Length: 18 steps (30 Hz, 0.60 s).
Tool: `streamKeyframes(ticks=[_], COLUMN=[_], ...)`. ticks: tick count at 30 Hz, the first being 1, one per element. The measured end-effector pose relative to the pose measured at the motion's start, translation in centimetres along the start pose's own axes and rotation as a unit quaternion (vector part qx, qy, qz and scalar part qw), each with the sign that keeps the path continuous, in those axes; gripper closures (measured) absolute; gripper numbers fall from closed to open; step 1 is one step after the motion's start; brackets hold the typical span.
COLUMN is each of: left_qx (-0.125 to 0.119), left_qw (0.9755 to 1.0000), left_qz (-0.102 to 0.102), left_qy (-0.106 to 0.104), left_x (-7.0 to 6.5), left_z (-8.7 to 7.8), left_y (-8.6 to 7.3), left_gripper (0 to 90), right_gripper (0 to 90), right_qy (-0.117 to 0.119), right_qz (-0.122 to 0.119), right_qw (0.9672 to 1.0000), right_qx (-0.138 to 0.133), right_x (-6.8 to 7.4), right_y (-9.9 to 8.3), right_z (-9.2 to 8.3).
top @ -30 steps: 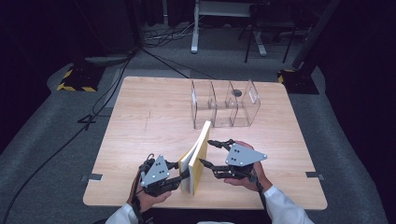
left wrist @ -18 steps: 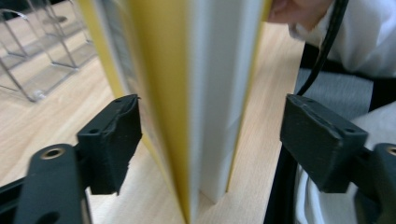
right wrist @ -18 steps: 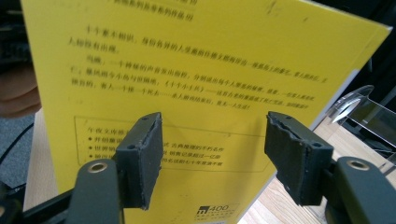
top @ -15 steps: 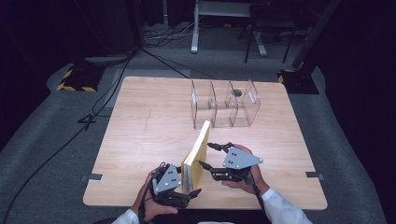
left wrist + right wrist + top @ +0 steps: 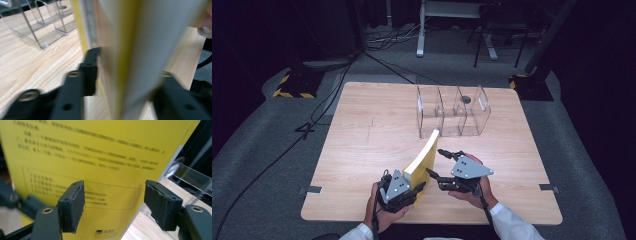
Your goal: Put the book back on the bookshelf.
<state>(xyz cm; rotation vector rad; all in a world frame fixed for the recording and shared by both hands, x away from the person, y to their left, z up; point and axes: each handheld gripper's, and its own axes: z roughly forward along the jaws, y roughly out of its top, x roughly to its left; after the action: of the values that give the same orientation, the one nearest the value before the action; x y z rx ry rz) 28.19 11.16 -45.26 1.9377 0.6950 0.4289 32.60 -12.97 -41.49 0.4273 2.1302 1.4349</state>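
Wooden table [image 5: 362, 130], yellow book [image 5: 424, 160] upright, spine toward organizer [image 5: 452, 112]

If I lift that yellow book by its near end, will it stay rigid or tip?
The yellow book stands on edge, leaning, so it may tip if released. It looks thick, so probably fairly stiff. The left gripper clamps its near end; its far end could sag.

left gripper [image 5: 414, 189]: jaws just closed, pressing from both sides | right gripper [image 5: 438, 162]: jaws wide apart, level, beside left jaws
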Motion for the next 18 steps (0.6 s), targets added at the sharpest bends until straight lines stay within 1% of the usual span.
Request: streamKeyframes(ticks=[1,2,3,4,5,6,7,8,9,10,12,13,14,16,17,18], left_qx=[0.0,-0.001,-0.001,-0.001,-0.001,-0.002,-0.001,0.0,0.0,0.004,0.008,0.009,0.01,0.01,0.01,0.01], left_qw=[1.0,0.9996,0.9992,0.9992,0.9985,0.9979,0.9965,0.9954,0.9942,0.9926,0.9906,0.9896,0.9882,0.9858,0.9848,0.9833], left_qz=[0.0,0.004,0.01,0.01,0.014,0.016,0.021,0.026,0.031,0.042,0.054,0.059,0.062,0.068,0.07,0.071], left_qy=[0.0,-0.028,-0.038,-0.038,-0.054,-0.063,-0.081,-0.093,-0.103,-0.114,-0.126,-0.131,-0.14,-0.153,-0.159,-0.167], left_x=[0.0,0.8,1.0,1.0,1.2,1.3,1.5,1.6,1.6,1.6,1.6,1.7,1.8,2.1,2.3,2.5], left_z=[0.0,-0.3,-0.4,-0.4,-0.4,-0.4,-0.4,-0.3,-0.2,-0.1,0.1,0.3,0.6,1.3,1.5,1.8], left_y=[0.0,-0.2,-0.2,-0.2,-0.2,-0.3,-0.2,-0.2,-0.1,0.1,0.4,0.6,0.8,1.1,1.2,1.4], left_gripper=[72.8,73.9,74.2,74.3,74.3,74.6,74.7,74.9,75.0,75.0,74.8,74.8,74.8,74.8,74.8,74.8], right_gripper=[33.7,33.3,33.3,33.3,33.1,32.0,31.8,31.8,31.5,30.7,30.6,31.0,31.3,31.1,31.2,31.3], right_qy=[0.0,-0.003,-0.004,-0.004,-0.004,0.0,0.001,0.008,0.018,0.027,0.058,0.077,0.103,0.117,0.129,0.137], right_qz=[0.0,0.01,0.012,0.012,0.012,0.006,0.003,0.01,0.017,0.024,0.042,0.048,0.051,0.055,0.064,0.066], right_qw=[1.0,0.9999,0.9999,0.9999,0.9999,0.9999,0.9998,0.9996,0.9994,0.9991,0.9973,0.9957,0.9933,0.9916,0.9895,0.9884], right_qx=[0.0,-0.001,-0.002,-0.002,0.003,0.015,0.021,0.024,0.025,0.022,0.019,0.016,0.012,0.011,0.009,0.007], right_x=[0.0,-0.5,-0.8,-0.8,-1.1,-1.4,-1.8,-2.3,-2.8,-3.3,-4.3,-4.6,-5.0,-5.5,-5.7,-5.9], right_y=[0.0,-0.8,-1.4,-1.4,-2.1,-3.0,-3.7,-4.4,-4.9,-5.2,-5.7,-5.8,-6.0,-6.2,-6.3,-6.3], right_z=[0.0,-0.3,-0.5,-0.5,-0.8,-1.2,-1.6,-2.2,-2.7,-3.1,-3.9,-4.0,-4.1,-3.9,-3.7,-3.5])
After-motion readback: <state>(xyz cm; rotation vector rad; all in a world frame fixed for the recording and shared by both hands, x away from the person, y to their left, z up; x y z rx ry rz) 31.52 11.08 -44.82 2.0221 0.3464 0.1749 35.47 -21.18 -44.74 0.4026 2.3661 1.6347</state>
